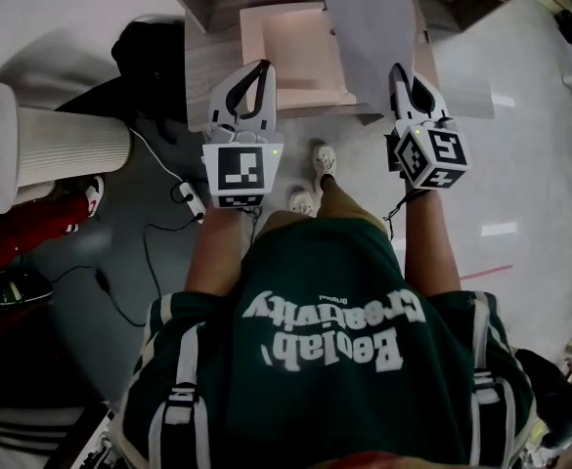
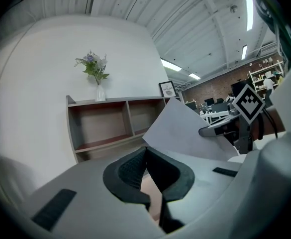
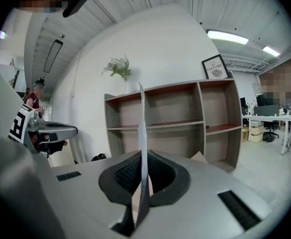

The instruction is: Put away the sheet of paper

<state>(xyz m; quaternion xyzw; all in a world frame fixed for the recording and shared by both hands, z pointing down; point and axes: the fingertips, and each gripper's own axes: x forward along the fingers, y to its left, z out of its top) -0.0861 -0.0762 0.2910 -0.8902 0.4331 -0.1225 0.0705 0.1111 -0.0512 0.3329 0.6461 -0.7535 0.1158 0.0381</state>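
before the shelf [image 3: 171, 106], right gripper [image 3: 142, 169] pinches paper [image 1: 374, 37].

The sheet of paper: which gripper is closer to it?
Right. The right gripper is shut on the edge of the sheet of paper. The left gripper sits off to its left, shut and empty, not touching it.

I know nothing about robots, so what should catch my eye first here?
The large pale grey sheet of paper stands out most, pinched edge-on in the right hand-held gripper, ahead of the person. Beyond it stands an open wooden shelf unit with a vase of white flowers on top. The left hand-held gripper alongside is shut on nothing.
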